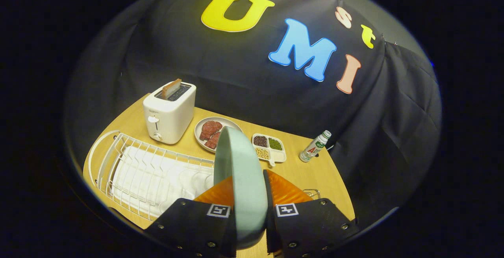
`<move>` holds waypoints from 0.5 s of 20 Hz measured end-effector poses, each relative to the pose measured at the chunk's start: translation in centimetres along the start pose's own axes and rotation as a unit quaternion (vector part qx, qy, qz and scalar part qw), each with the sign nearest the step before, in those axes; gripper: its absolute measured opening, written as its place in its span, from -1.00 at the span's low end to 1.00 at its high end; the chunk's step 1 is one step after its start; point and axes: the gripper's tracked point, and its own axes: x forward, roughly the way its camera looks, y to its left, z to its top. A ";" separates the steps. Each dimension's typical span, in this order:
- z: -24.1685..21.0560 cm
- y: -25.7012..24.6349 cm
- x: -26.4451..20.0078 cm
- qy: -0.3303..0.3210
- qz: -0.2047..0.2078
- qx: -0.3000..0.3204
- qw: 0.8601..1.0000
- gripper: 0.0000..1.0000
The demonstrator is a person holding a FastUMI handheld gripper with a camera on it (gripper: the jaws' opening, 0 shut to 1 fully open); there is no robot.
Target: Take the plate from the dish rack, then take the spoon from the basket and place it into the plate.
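So, sweeping left to right from where I'm sitting: the white wire dish rack [149, 175] is off to the left of the claw, on the wooden table [315, 171], and its slots look empty as far as I can see. I'd say the plate is clear of it, so step one looks basically done.

Behind the rack there's a white toaster [170, 111] with a slice of toast [171, 88] poking out of the slot. Just past that, a beige dish of meat slices [210, 131], partly hidden behind what I'm carrying.

Dead centre is the pale green plate [240, 183]. It's standing on edge, rim pointing away from me, and the claw [250, 210] is pinching it with one finger pressed on each face. Makes sense to me, since it sat upright in the rack, so grabbing it edge-on is the natural way out. Something orange and ribbed [291, 193] peeks out on both sides right behind the fingers. Could be the basket, but I honestly can't tell, and I can't spot the spoon from here.

Right of the plate: a little divided tray of beans and grains [269, 148], then a small bottle [315, 146] standing alone near the table's far edge.

My guess for next is tipping the plate flat and setting it on a bare patch of wood, because the claw has to let go before it can fetch a spoon.
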 end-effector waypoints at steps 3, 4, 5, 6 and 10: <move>-0.3 -2.0 -0.7 0.000 -0.015 0.012 1.000 -0.45; -0.5 -3.0 -1.1 0.001 -0.023 0.014 1.000 -0.45; -0.9 -4.0 -1.4 0.003 -0.032 0.019 0.999 -0.45; -1.3 -4.9 -1.9 0.005 -0.038 0.023 0.999 -0.45; -3.0 -7.8 -4.0 0.005 -0.053 0.036 0.998 -0.45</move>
